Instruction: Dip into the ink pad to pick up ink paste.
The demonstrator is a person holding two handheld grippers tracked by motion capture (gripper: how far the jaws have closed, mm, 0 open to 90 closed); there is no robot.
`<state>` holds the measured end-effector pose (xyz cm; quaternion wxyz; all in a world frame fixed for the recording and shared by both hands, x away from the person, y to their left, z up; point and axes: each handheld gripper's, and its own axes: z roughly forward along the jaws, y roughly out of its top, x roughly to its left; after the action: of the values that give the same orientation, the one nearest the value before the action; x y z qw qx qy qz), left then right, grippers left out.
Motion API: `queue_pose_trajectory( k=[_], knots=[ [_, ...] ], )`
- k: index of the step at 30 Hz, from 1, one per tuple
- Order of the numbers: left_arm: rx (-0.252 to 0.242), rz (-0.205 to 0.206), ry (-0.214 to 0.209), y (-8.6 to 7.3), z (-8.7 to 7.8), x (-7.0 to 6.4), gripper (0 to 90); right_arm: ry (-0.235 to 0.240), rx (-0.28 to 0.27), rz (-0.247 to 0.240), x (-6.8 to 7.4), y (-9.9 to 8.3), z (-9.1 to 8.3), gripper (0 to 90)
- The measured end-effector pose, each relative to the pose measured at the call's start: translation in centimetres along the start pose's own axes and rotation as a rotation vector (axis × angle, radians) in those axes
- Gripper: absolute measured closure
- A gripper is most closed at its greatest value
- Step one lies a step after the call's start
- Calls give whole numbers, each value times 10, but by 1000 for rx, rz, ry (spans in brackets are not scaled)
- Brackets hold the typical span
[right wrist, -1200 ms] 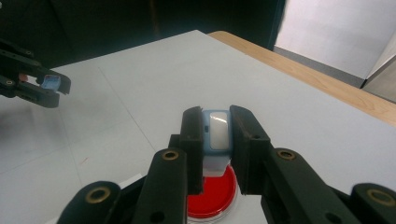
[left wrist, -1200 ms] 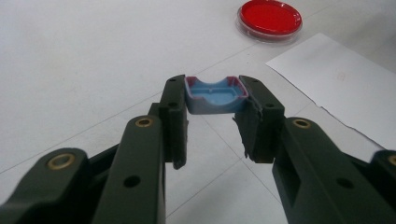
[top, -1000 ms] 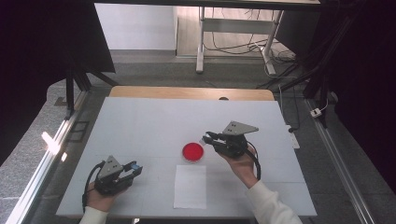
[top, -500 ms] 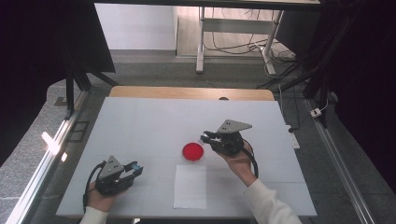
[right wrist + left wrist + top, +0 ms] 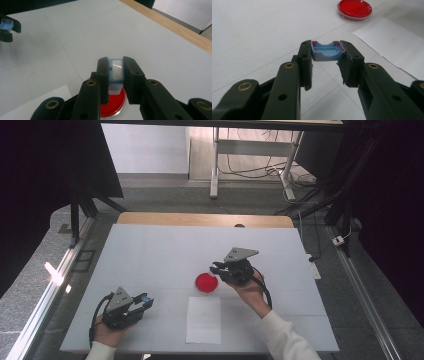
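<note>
High view, left gripper (image 5: 141, 299): rests on the table (image 5: 150, 250) near the left end of its near edge, pinching a small blue piece between its tips.
High view, right gripper (image 5: 216, 268): held above the middle of the table, tips at the far right rim of the red dish (image 5: 206, 282).
High view, paper sheet (image 5: 204, 319): lies flat by the near edge, just on the near side of the dish.
Left gripper view, blue cap (image 5: 327, 50): a shallow blue tray-like piece with reddish rims, clamped between the two black jaws, open side up; the dish (image 5: 354, 9) and the sheet (image 5: 392, 42) lie well beyond it.
Right gripper view, blue stamp body (image 5: 116, 70): a pale blue block with a whitish window, squeezed between the jaws, hanging just over the dish (image 5: 113, 105); its lower end looks close to the red surface, contact cannot be told.
Step in hand: judged as bringing the block to the red dish while the cap is kept aside.
Next move calls for: a short straight descent onto the red surface, grip kept firm, block level.
</note>
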<state>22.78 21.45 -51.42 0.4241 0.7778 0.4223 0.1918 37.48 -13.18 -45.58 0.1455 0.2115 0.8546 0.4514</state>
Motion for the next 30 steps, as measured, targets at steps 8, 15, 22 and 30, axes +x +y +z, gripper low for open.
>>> queue_pose_trajectory(
  k=[8, 15, 22, 30],
  knots=[
    [6, 0, -4, 0, 2, 0, 646, 17, 60, -14, 0, -1, 15, 753],
    [6, 0, -5, 0, 2, 0, 646, 26, 89, -24, 1, -1, 22, 753],
    [7, 0, -7, 0, 2, 0, 646, 41, 107, -30, 2, -1, 31, 753],
    [7, 2, -8, 0, 2, 0, 646, 37, 130, -38, 1, -2, 36, 753]
  ],
)
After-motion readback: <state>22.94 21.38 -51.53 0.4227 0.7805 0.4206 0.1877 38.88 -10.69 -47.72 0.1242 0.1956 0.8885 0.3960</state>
